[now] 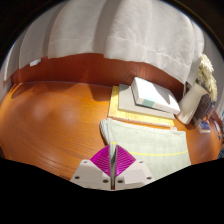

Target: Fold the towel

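A pale towel [150, 142] with thin yellow stripes lies spread on the wooden table [50, 110], ahead and to the right of my fingers. My gripper [112, 165] is shut. Its two magenta pads [99, 160] press together on a thin fold of the towel's near left corner, which rises from the table between them. The rest of the towel lies flat beyond the fingers.
A white box [155, 95] rests on a yellowish mat beyond the towel. A vase of pale flowers [205, 72] and small items [206, 125] stand at the right. A light curtain [120, 30] hangs behind the table. Bare wood lies to the left.
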Available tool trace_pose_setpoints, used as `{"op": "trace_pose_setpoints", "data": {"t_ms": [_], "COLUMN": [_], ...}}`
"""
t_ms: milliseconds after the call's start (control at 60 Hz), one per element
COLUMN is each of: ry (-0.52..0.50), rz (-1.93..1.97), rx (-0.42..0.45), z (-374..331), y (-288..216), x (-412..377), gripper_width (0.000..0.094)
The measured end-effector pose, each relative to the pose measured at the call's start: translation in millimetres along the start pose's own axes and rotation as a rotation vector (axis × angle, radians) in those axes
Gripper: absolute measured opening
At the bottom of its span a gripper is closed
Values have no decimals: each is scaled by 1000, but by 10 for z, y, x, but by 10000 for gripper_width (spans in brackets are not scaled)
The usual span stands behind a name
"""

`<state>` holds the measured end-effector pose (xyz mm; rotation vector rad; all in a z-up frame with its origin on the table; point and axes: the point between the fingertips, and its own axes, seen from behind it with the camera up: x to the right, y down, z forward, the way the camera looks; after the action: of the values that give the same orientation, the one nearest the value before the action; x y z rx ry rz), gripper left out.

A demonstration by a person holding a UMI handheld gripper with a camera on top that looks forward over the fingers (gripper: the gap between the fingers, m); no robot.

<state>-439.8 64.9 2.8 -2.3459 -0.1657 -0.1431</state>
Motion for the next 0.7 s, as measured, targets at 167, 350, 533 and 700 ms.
{"op": "trace_pose_setpoints", "data": {"t_ms": [167,350,533,700], "ry": [99,192,148,24], "rz": [27,10,-34,-10], "rx": [98,113,6,77], "z": [-519,-645,-436,-808], "y": [-493,-424,215,354], "x": [892,2090,2758,3030], "gripper_width": [30,41,562,627]}}
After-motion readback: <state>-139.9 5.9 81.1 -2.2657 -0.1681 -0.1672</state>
